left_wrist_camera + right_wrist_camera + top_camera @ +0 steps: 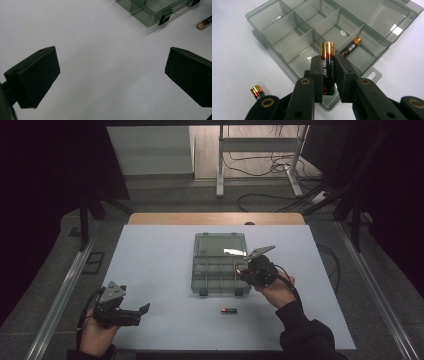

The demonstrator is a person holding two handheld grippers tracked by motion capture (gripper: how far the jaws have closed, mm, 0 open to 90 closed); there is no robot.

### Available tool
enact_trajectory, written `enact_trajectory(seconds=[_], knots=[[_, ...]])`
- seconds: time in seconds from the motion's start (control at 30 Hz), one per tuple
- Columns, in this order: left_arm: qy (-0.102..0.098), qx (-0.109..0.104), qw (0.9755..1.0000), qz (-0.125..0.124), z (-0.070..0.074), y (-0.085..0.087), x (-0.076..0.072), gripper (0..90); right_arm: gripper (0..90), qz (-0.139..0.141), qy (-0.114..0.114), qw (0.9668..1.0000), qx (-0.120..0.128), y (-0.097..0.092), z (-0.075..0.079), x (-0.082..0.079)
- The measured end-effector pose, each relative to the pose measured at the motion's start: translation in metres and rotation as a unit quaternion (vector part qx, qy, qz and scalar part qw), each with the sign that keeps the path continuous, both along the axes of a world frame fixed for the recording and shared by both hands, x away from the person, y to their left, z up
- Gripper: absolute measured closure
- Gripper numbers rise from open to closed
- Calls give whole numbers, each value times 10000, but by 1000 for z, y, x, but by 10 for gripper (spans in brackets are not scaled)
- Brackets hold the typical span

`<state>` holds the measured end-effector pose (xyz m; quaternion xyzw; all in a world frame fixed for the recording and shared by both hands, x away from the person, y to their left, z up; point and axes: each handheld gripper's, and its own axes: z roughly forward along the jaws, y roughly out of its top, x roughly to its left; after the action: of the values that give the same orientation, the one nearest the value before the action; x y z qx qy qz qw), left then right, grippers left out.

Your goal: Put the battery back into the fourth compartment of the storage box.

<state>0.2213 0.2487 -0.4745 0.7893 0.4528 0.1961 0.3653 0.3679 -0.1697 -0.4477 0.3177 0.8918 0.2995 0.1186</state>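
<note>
A clear grey compartment box [220, 276] lies open in the middle of the white table, its lid [220, 244] folded back. My right gripper [243, 271] hovers over the box's front right corner. In the right gripper view, this gripper [329, 60] is shut on a black and gold battery [327, 72], which stands upright between the pads. A second battery [351, 46] lies in a compartment of the box [287, 32]. A third battery [229, 310] [257, 92] [203, 23] lies on the table in front of the box. My left gripper [140, 314] [112, 75] rests at the table's front left, open and holding nothing.
The white tabletop [160, 270] has a wooden strip [215, 218] along its far edge. Metal rails [65, 290] run along both sides. Beyond the table stand a desk frame [220, 165] and loose cables [270, 167] on the floor.
</note>
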Motion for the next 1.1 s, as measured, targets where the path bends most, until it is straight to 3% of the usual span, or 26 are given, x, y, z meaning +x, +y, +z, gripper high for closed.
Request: enact_trajectory(seconds=[0.73,1.1], knots=[[2,-2,10000,12,0,0,0,1,763,-380,30,9991,185,-2,0,29],[11,4,10000,13,0,0,0,1,763,-622,43,9979,152,-1,-9,46]])
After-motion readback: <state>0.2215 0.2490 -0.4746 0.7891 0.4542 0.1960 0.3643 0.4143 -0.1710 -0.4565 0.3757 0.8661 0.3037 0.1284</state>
